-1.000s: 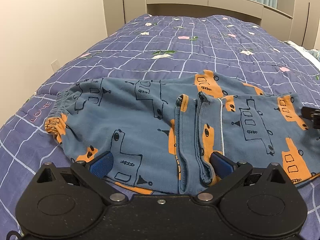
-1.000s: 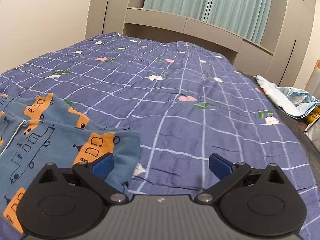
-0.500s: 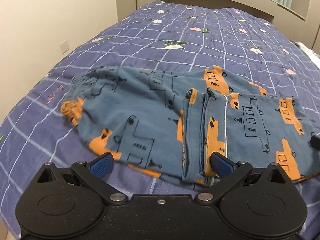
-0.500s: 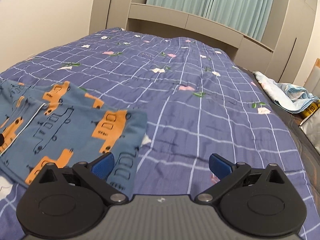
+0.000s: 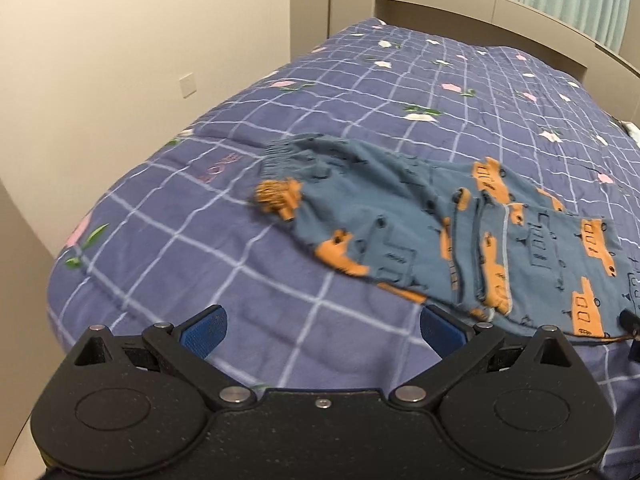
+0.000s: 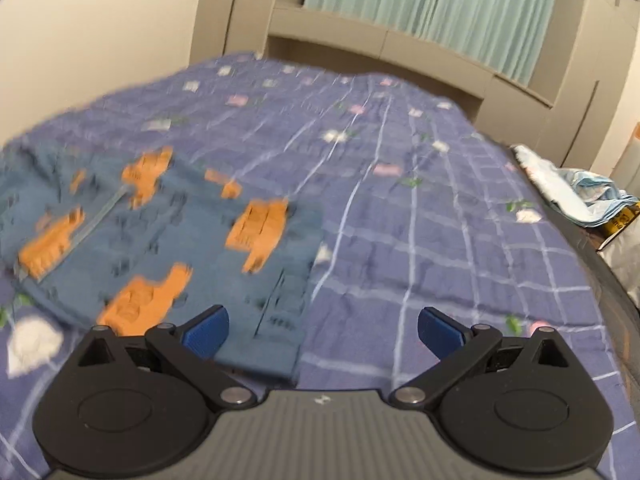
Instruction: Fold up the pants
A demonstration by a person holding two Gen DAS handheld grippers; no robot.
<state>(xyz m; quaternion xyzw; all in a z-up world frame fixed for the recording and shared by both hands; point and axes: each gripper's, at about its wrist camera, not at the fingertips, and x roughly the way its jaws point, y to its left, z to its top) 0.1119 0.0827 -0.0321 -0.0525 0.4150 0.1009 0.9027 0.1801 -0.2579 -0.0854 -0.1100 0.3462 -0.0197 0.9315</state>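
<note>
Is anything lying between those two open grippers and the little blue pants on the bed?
Nothing visible. Only bare quilt lies between the left gripper and the pants. The right gripper already hovers over their near corner, jaws open.

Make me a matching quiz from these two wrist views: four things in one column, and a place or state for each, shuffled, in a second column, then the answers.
Column one:
1. blue pants with orange vehicle print
2. left gripper
3. light blue crumpled cloth
4. pale green curtains

Column two:
A. at the bed's right edge
B. behind the headboard
C. open, over bare purple checked quilt
D. lying folded on the quilt

Pairs: 1-D, 2-C, 3-A, 4-B
</note>
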